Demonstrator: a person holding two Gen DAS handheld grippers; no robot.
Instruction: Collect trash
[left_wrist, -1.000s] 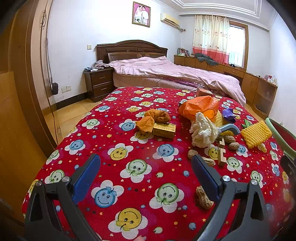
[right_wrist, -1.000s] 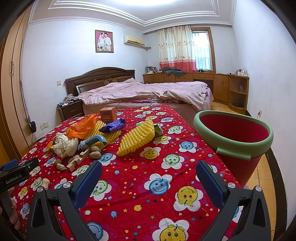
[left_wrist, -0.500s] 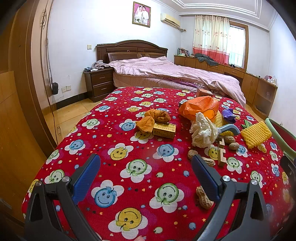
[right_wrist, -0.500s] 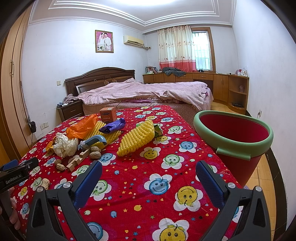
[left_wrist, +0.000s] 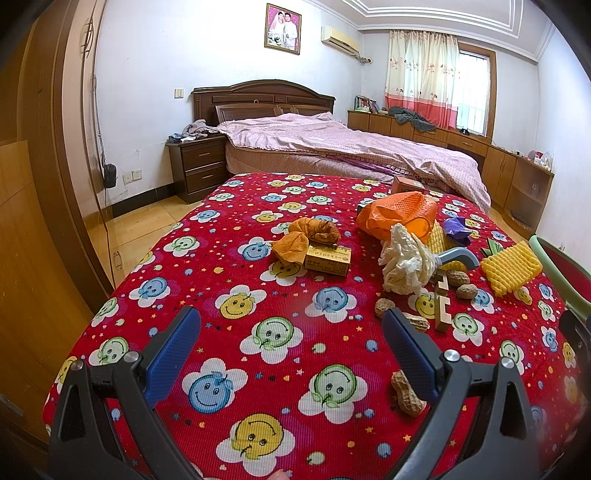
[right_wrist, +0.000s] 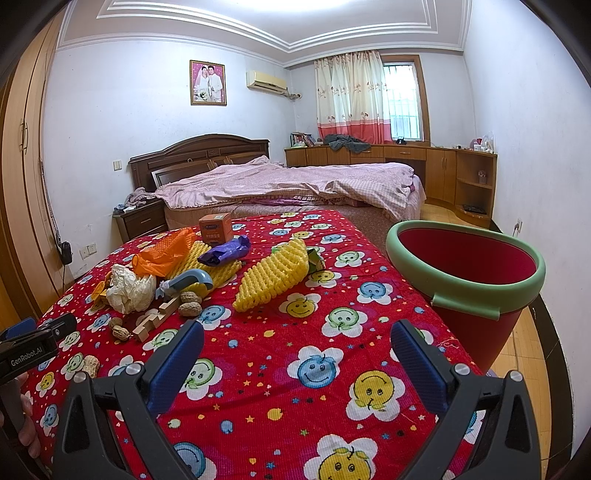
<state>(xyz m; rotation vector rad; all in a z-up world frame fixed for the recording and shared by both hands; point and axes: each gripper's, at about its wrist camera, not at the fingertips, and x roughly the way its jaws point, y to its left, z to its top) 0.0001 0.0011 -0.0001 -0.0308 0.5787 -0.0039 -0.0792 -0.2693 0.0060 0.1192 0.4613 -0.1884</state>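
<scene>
Right now the trash is heaped toward the table's far edge: crumpled white paper (left_wrist: 405, 263), yellow foam net (right_wrist: 274, 274), orange bag (left_wrist: 399, 214), peanut shells (left_wrist: 407, 394). Ahead-right of the left gripper (left_wrist: 291, 338), 1 shell lies lengthwise beside its right finger, nearest. Both grippers gape wide, empty; right gripper (right_wrist: 297, 345) is nearer the red bin (right_wrist: 469, 280). "GenRobot.AI" is legible.

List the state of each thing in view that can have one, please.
Left gripper: open, holding nothing.
Right gripper: open, holding nothing.
Red plastic bin with green rim: upright, empty as far as visible.
White crumpled plastic bag: lying on the cloth.
Small yellow cardboard box: closed.
</scene>
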